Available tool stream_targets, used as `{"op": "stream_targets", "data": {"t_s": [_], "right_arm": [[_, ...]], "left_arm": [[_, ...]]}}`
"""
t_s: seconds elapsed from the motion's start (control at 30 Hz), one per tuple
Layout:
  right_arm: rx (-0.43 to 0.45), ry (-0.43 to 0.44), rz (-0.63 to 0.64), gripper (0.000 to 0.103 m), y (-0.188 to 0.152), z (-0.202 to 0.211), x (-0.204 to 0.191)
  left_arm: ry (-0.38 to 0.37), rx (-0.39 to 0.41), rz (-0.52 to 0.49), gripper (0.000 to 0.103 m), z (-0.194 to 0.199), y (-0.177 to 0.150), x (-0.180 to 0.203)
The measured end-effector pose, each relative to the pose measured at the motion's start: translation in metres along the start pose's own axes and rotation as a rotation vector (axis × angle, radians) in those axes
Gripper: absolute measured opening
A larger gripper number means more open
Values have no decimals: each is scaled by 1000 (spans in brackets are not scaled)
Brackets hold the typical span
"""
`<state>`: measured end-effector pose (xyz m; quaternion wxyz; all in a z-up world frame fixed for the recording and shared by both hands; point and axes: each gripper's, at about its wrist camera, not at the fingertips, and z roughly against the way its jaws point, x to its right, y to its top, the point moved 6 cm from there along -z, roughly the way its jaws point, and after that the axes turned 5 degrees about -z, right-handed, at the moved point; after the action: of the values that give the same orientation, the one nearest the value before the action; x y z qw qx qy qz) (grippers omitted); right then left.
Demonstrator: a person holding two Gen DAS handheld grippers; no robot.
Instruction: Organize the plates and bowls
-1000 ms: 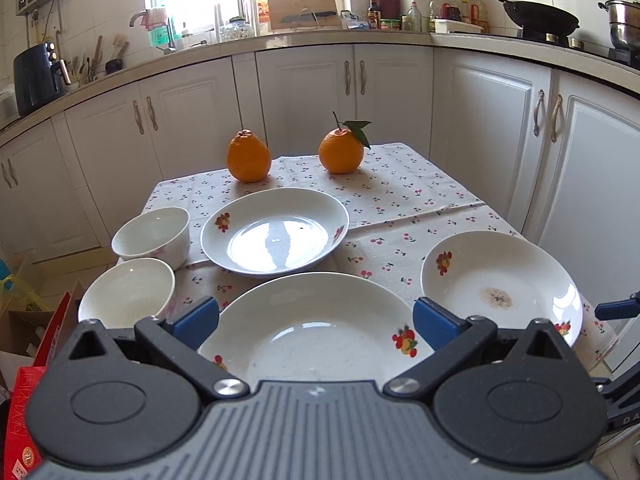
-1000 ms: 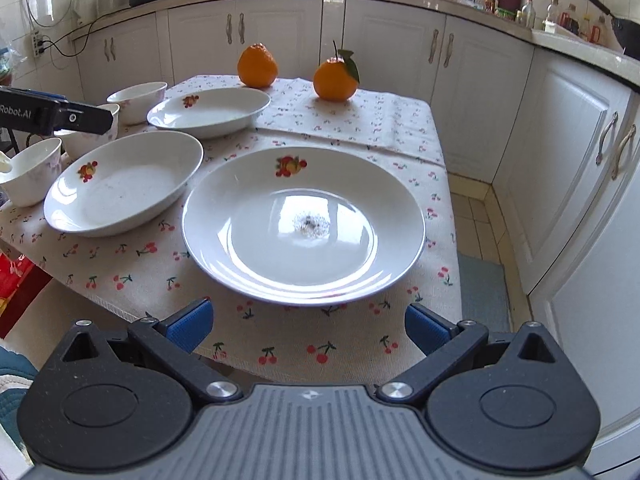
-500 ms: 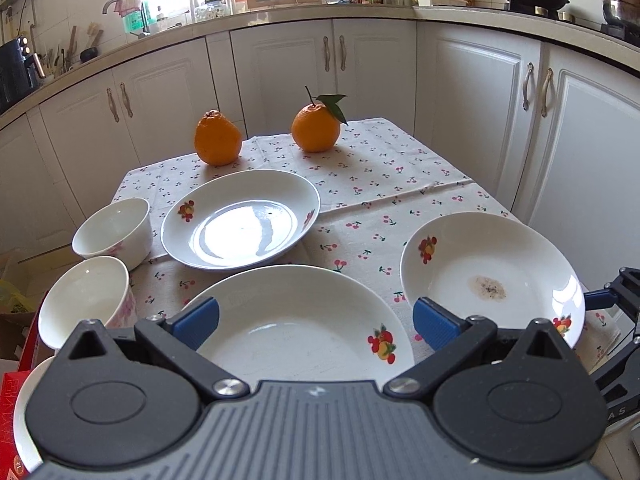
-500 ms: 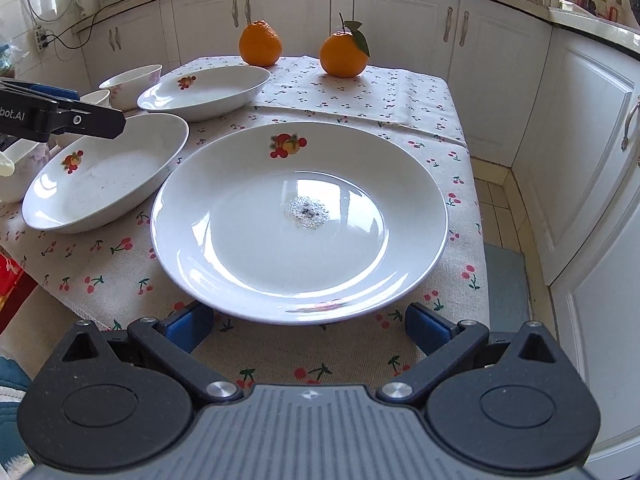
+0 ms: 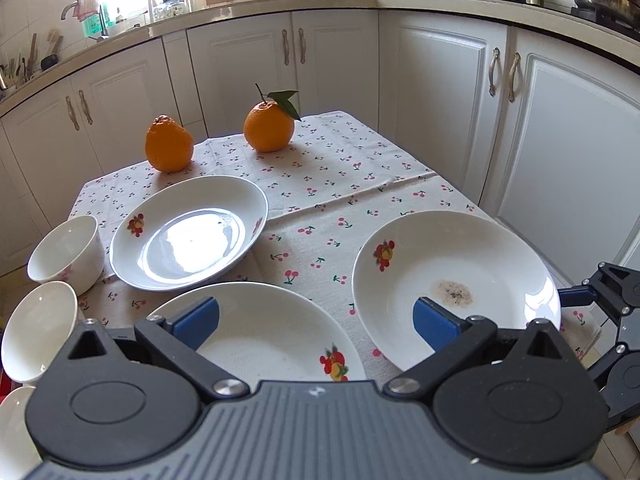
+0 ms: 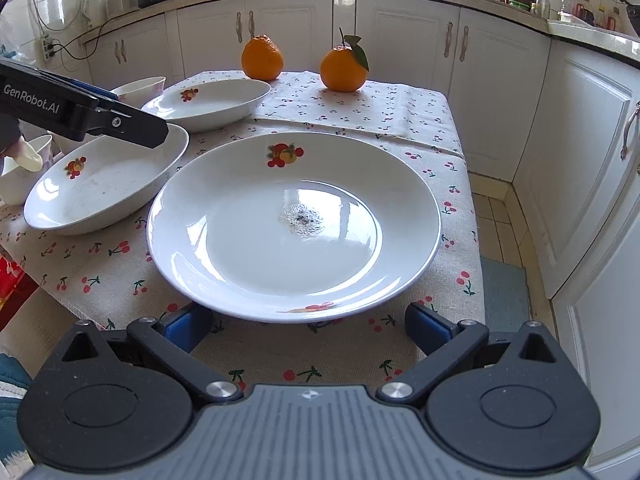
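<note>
Three white plates with fruit prints lie on the cherry-print tablecloth. The near plate [image 5: 272,336] sits under my open left gripper [image 5: 316,320], whose left pad hangs over its rim. The stained plate [image 6: 294,226] lies just ahead of my open right gripper [image 6: 308,326], its near rim between the blue pads; this stained plate [image 5: 456,284] is at the right in the left wrist view. The far plate [image 5: 188,232] sits behind. Two white bowls [image 5: 66,254] [image 5: 36,330] stand at the table's left edge. Nothing is held.
Two oranges [image 5: 169,144] [image 5: 269,128] sit at the table's far end. White cabinets [image 5: 440,92] run close behind and to the right. A third white dish edge [image 5: 12,424] shows at lower left. A blue mat [image 6: 504,292] lies on the floor on the right.
Both grippers have moved forward and down toward the table. The left one now hangs over the near plate; the right one has come up to the stained plate's near rim.
</note>
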<state>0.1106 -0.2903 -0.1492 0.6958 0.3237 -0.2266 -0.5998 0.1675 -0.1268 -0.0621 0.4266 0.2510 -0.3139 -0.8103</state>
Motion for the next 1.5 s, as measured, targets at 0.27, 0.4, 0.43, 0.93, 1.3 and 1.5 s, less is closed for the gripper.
{"op": "stream_targets", "data": {"t_s": [0.27, 0.4, 0.43, 0.93, 1.3, 1.5], "right_arm": [[19, 49, 43, 103, -2, 1, 4], [40, 78, 64, 103, -4, 3, 6], [40, 85, 69, 103, -4, 3, 7], [61, 155, 133, 103, 0, -3, 16], [46, 183, 167, 103, 4, -7, 17], [44, 206, 175, 103, 5, -8, 17]], "left_arm": [[-80, -17, -82, 102, -15, 11, 22], [-127, -49, -108, 102, -25, 18, 33], [-141, -58, -115, 102, -28, 20, 35], [-287, -214, -155, 91, -85, 40, 46], [-364, -304, -138, 69, -106, 43, 45], [-385, -330, -126, 69, -110, 44, 45]]}}
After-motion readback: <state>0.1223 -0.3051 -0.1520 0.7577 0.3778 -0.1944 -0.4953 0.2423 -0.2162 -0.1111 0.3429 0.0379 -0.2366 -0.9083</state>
